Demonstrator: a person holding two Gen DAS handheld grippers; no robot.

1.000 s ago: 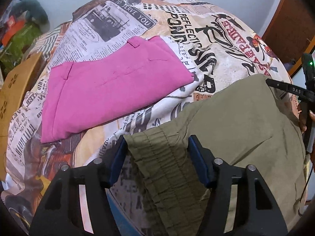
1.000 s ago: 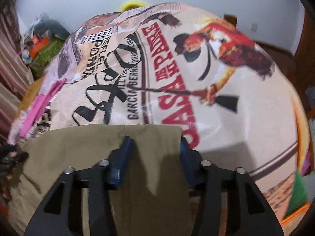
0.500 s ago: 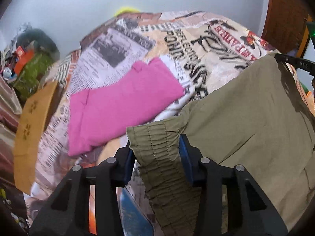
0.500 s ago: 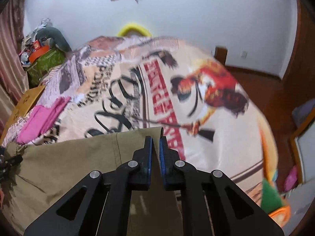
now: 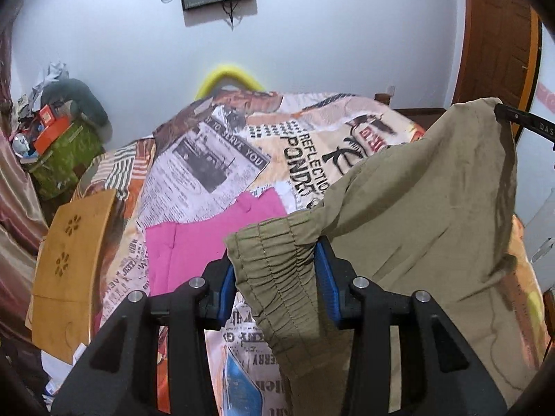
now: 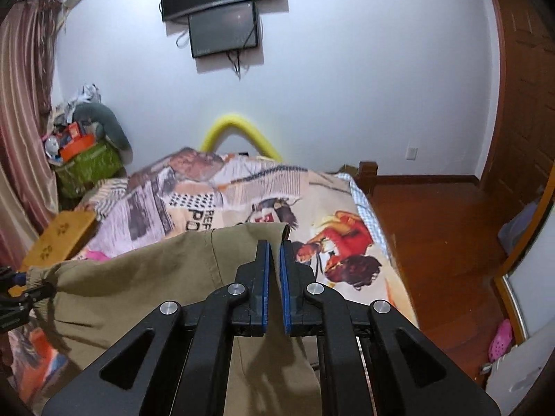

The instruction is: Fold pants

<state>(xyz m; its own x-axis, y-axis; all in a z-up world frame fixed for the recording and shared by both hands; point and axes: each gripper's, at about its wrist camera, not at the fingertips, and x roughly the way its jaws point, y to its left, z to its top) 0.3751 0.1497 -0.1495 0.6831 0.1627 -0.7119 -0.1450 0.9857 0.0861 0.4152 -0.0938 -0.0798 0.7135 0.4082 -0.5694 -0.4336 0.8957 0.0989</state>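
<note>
The olive green pants [image 5: 416, 208] hang lifted above the bed, stretched between my two grippers. My left gripper [image 5: 275, 270] is shut on the gathered elastic waistband [image 5: 277, 260]. My right gripper [image 6: 273, 256] is shut on the pants' other end [image 6: 242, 242]; it also shows at the right edge of the left wrist view [image 5: 520, 118]. The pants [image 6: 138, 287] sag between the two holds, and their lower part drapes down out of sight.
The bed has a newspaper-print cover [image 5: 215, 159]. Folded pink pants [image 5: 194, 242] lie on it left of my left gripper. A wooden board [image 5: 69, 263] stands at the bed's left side. A cluttered green bag [image 6: 86, 166] sits by the wall. Wooden floor [image 6: 433, 228] lies to the right.
Both grippers have risen, lifting the olive pants off the bed. The right gripper closed on the fabric edge. The views now tilt up to the wall and screens.
</note>
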